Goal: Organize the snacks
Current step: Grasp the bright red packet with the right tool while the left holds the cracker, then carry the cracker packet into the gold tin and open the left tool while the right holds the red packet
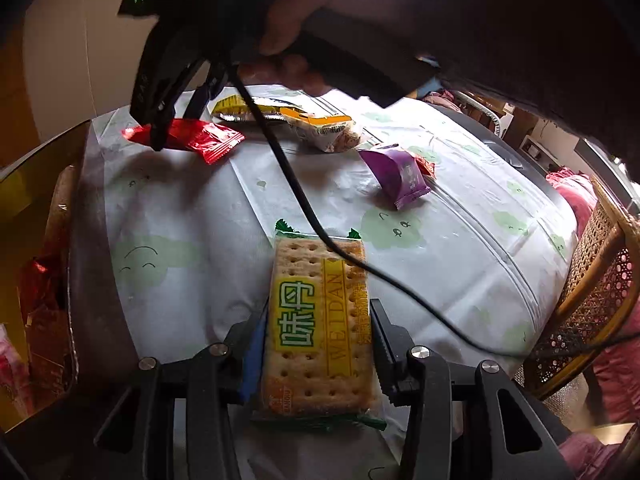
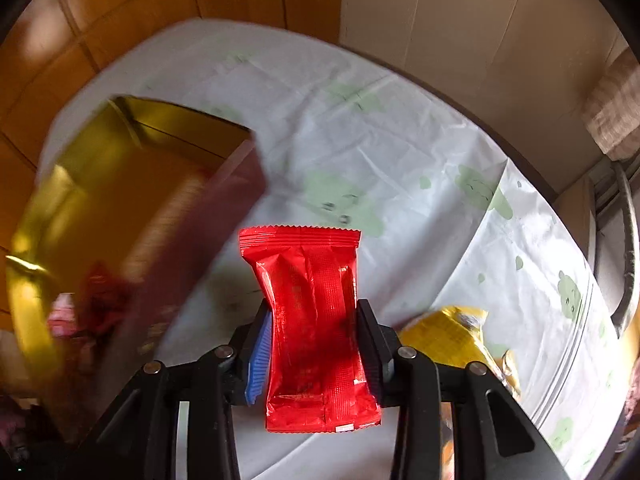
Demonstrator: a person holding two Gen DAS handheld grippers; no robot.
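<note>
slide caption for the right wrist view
Right gripper shut on a red snack packet beside the gold box.

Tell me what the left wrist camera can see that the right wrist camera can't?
Only the left wrist view shows the cracker pack squeezed in the left gripper, the purple packet, the wicker chair and the hand holding the right gripper.

Only the right wrist view shows the inside of the gold box and the red packet's pinched middle between the pads.

Both show the red packet in the right gripper, the yellow packet and the white tablecloth.
</note>
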